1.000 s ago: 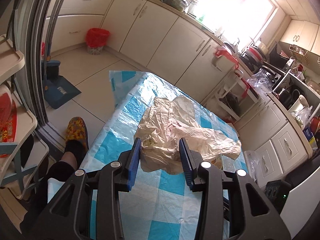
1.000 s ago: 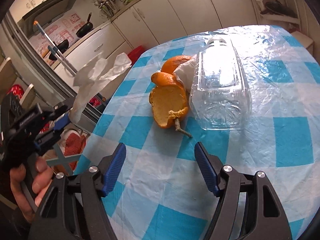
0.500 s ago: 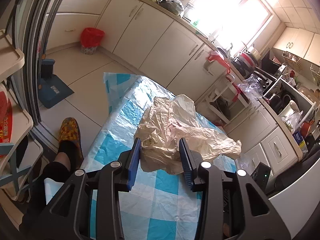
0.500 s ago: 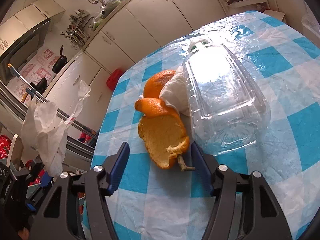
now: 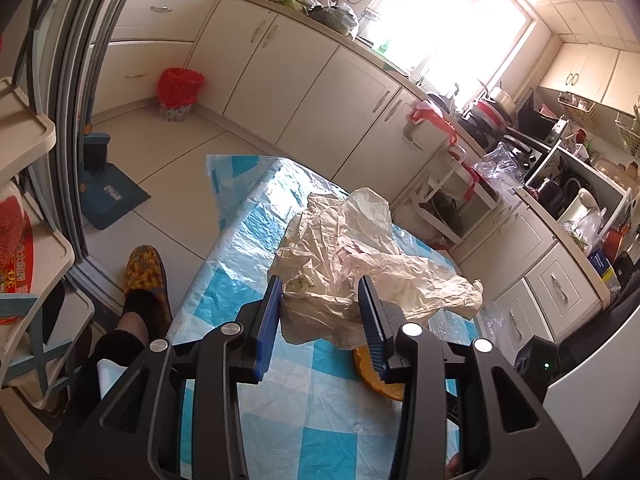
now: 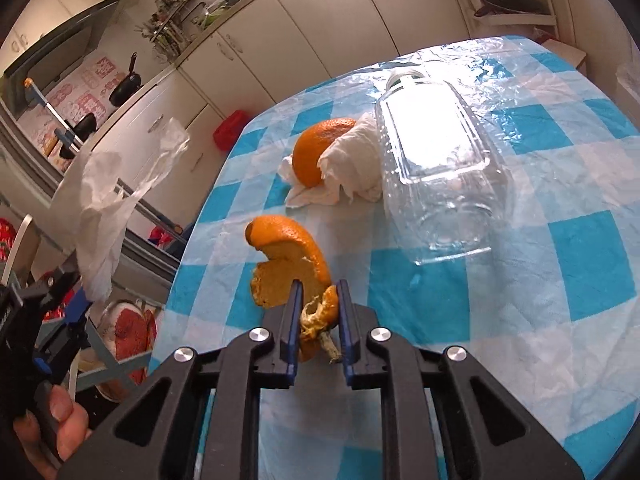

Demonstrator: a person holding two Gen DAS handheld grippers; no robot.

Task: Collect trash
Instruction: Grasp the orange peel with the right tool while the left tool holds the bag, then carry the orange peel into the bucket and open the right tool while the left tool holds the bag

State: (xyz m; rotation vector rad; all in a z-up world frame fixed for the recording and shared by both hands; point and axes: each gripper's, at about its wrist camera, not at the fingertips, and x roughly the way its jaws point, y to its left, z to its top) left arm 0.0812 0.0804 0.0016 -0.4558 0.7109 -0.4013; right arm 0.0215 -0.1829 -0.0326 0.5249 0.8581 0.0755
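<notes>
Closing since the earlier frame, the right gripper (image 6: pixel 318 304) fingers now pinch the curled orange peel (image 6: pixel 290 268) at its stem end, above the blue-checked desk (image 6: pixel 520 280). Keep the pinch firm. Left gripper (image 5: pixel 320 312) clenches the crumpled beige plastic bag (image 5: pixel 360 268), ready to receive it.

Bright daylight floods the kitchen from a window (image 5: pixel 452 36) blown out to pure white. Below the window, cabinet fronts glow softly. On the plastic-covered surface (image 6: pixel 540 240), the same light glares off a clear bottle (image 6: pixel 436 152) and the crinkled cover. Shadows are faint. Both fisheye views bend straight lines strongly, with dark vignetted corners. Focus is sharp; far edges smear slightly.
</notes>
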